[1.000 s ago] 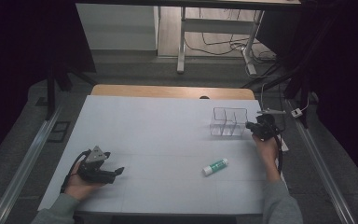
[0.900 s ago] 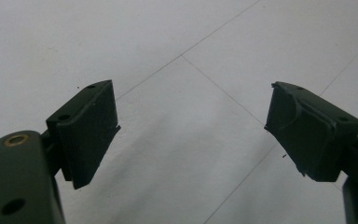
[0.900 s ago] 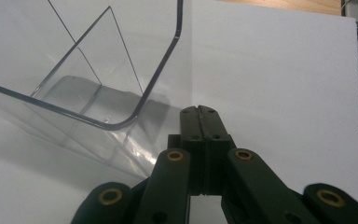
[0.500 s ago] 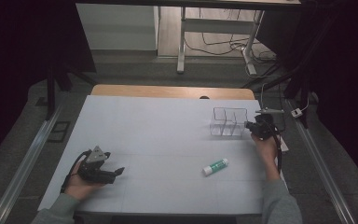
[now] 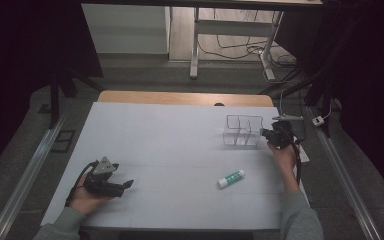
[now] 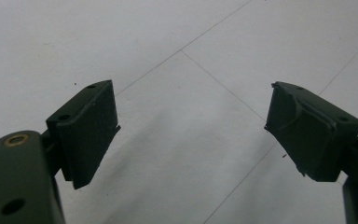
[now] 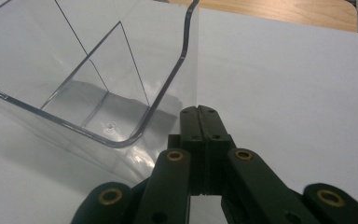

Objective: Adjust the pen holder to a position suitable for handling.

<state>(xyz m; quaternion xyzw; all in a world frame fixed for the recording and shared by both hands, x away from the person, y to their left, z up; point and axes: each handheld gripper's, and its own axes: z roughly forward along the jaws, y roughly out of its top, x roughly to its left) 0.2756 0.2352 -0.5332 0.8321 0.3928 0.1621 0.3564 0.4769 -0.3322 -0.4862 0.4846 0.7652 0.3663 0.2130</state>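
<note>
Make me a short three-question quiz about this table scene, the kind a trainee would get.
1. True or false: the left gripper has its jaws spread apart.
2. What lies on the white table between the two hands?
A. a green and white glue stick
B. a red mug
C. a spoon
3. Fill in: the right gripper, jaws pressed together, sits beside the clear ____.

Key: 1 true; 2 A; 3 organizer box, a see-through container with dividers and nothing inside.
</note>
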